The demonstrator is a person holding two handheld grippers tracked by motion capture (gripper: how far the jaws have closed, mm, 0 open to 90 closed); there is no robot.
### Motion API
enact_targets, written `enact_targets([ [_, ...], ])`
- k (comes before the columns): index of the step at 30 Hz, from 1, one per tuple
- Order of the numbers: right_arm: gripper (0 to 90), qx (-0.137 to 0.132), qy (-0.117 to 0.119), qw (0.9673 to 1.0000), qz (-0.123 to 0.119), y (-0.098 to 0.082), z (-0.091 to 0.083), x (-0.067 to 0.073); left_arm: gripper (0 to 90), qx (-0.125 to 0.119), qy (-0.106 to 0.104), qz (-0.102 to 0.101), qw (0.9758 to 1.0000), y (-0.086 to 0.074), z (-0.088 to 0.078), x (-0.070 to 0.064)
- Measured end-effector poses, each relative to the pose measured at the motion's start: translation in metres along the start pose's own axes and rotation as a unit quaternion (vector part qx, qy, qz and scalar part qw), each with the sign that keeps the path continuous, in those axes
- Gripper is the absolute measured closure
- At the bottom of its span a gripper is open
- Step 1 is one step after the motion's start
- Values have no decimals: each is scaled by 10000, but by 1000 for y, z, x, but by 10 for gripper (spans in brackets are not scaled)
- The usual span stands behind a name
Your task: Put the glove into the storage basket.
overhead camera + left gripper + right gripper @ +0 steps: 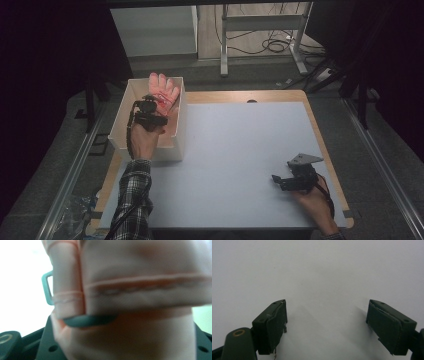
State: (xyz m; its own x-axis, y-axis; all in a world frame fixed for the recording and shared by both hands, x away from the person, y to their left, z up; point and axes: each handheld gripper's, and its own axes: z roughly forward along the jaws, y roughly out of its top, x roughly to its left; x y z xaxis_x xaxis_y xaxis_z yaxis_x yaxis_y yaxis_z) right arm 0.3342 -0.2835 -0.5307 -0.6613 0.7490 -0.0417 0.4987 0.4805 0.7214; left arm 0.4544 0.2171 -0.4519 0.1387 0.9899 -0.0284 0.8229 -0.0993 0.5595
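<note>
Upper left of high view: white box [176, 131] at table [235, 150] edge, pink glove [163, 92] hanging over box, left gripper [159, 103] clamped on glove. Lower right: right gripper [278, 181] resting on bare table, well apart from box.
Left gripper view: glove fabric close-up, blurred, pinched between near-closed jaws; teal loop [48, 287] at left.
Right gripper view: jaws wide open, holding nothing, over table.
</note>
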Motion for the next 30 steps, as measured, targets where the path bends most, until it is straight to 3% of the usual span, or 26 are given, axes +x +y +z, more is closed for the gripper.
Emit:
enact_targets([
  [11,173,-1,2,10000,5,0,0,0,425,334,244,-16,9991,3,20,-9],
  [18,172,-2,2,10000,4,0,0,0,414,555,147,-74,9983,4,24,-13],
  [26,173,-1,2,10000,4,0,0,0,381,966,147,-94,9952,6,31,-16],
  [30,173,2,-1,10000,-5,0,0,0,304,1098,236,-25,9937,7,35,-17],
])
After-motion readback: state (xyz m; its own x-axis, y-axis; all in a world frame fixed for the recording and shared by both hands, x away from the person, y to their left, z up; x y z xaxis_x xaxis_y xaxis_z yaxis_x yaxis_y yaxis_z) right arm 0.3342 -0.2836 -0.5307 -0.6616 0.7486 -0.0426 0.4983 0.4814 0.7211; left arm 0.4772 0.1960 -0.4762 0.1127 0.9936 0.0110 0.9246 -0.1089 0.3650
